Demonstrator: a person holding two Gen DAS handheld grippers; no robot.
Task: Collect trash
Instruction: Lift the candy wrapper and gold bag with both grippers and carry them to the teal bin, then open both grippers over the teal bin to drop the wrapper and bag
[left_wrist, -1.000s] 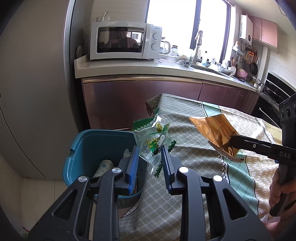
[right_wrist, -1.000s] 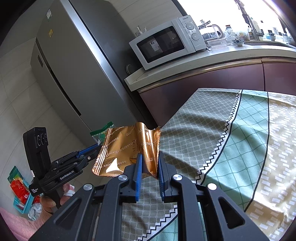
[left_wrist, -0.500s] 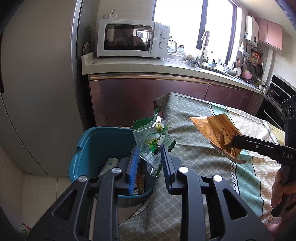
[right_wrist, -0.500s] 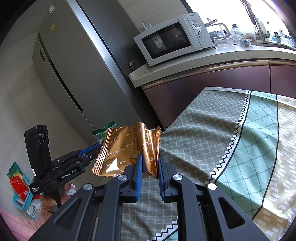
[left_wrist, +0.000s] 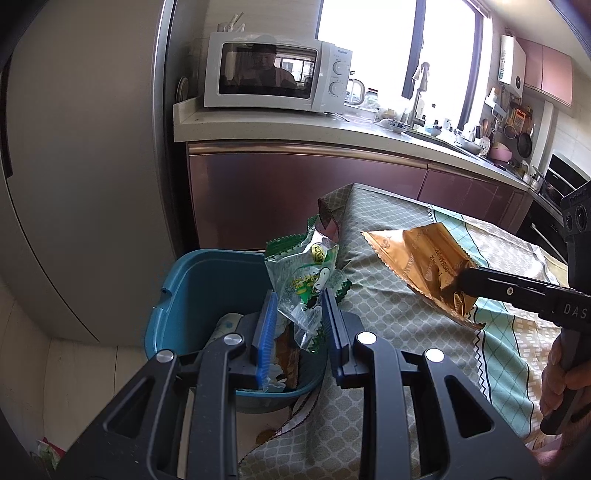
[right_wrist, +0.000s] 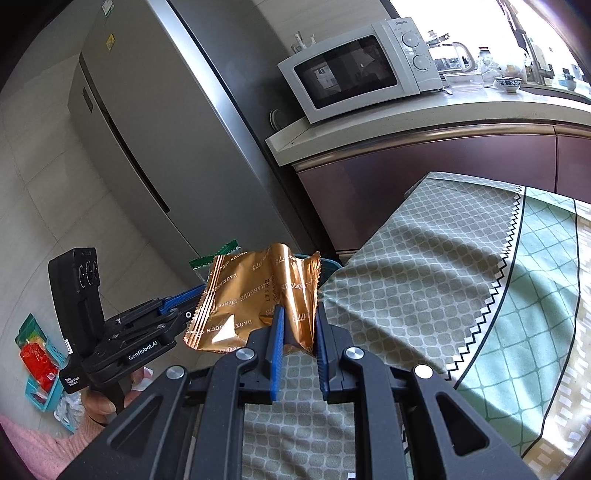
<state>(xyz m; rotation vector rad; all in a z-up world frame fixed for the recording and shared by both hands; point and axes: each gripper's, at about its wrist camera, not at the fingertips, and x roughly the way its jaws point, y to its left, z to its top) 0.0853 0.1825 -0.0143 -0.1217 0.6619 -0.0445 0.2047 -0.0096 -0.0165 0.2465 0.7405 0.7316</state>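
From the left: a grey fridge (left_wrist: 85, 166); a white microwave (left_wrist: 275, 75) lettered "Galanz"; below, a teal bin (left_wrist: 207, 284) beside the table edge, its contents half hidden behind the left gripper (left_wrist: 297, 314), whose blue pads stand spread, the green clear wrapper (left_wrist: 308, 284) loose between them above the bin; the right gripper (right_wrist: 298, 317) pinches a gold wrapper (right_wrist: 255, 295) printed "DAOXIANGCUN" over the patterned tablecloth (right_wrist: 443, 266); its smaller print is unreadable.
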